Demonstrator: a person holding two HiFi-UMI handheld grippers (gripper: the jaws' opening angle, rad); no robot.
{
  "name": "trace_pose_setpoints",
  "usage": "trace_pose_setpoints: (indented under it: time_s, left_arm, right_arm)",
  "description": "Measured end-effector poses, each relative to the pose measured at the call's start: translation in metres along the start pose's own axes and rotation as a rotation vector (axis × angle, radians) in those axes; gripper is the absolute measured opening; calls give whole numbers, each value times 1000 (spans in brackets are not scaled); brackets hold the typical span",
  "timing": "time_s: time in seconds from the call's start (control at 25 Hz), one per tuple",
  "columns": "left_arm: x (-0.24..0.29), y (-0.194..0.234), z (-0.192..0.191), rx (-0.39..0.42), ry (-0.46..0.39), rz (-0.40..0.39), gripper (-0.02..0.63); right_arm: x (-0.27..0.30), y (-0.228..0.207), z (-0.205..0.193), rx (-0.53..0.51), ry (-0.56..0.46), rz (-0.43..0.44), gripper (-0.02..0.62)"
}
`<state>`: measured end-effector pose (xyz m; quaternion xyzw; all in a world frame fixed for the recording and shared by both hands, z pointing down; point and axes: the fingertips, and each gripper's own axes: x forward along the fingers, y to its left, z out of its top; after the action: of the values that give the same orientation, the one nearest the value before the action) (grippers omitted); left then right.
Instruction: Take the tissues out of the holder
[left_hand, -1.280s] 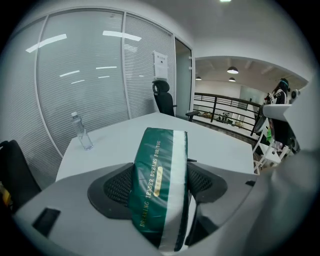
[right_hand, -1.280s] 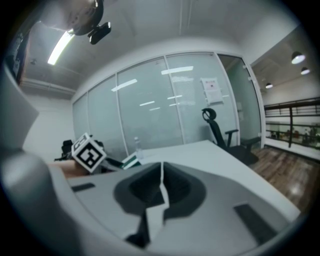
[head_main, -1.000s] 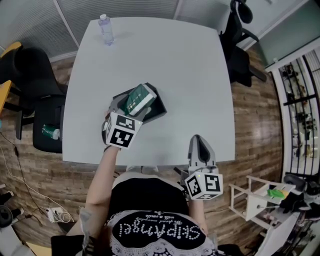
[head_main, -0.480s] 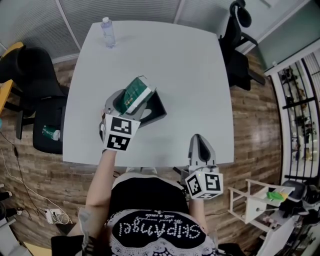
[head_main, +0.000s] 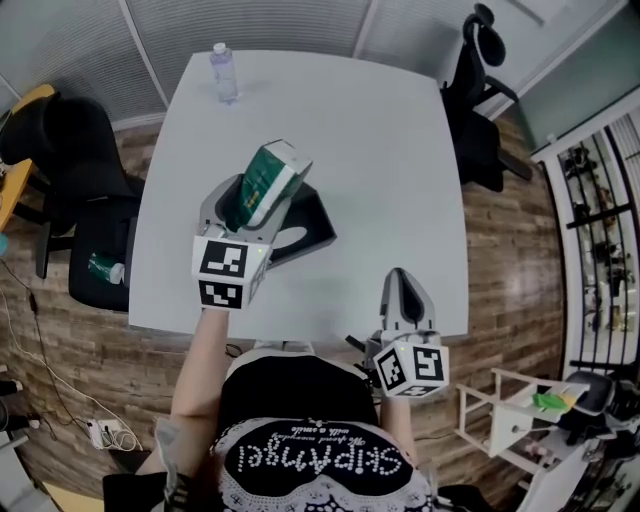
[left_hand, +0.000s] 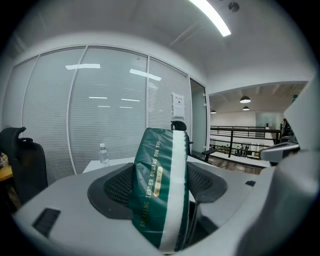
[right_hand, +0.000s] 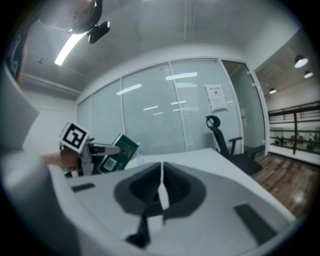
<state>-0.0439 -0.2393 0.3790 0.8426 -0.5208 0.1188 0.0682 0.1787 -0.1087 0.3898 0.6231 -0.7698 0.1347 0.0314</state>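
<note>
A green tissue pack (head_main: 264, 183) with a white stripe hangs above the white table (head_main: 390, 150), lifted clear of the black holder (head_main: 305, 227). My left gripper (head_main: 252, 196) is shut on the pack, and in the left gripper view the tissue pack (left_hand: 160, 185) stands upright between the mesh pads. The right gripper view shows the same pack (right_hand: 119, 151) at the left, in the other gripper. My right gripper (head_main: 398, 283) hovers at the table's near edge. In its own view the right gripper (right_hand: 161, 186) is shut with nothing in it.
A clear water bottle (head_main: 225, 72) stands at the table's far left corner. Black office chairs stand left (head_main: 70, 170) and right (head_main: 480, 110) of the table. A white rack (head_main: 510, 410) stands on the wooden floor at the lower right.
My left gripper has risen with the tissue pack, drawing it up out of the black holder and tilting it more upright. The right gripper has stayed put.
</note>
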Motion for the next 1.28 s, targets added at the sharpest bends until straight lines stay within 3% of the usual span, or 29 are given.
trace_pose_setpoints:
  time_s: [0.76,1.28]
  left_arm:
    - [-67,7,59,-53,-211,79,351]
    - [-107,14,41,-35,-216,134,351]
  right_arm:
    - [-3,-7,21,-21,-50,0,35]
    - [-8,-11,26,-25,-64,-2,35]
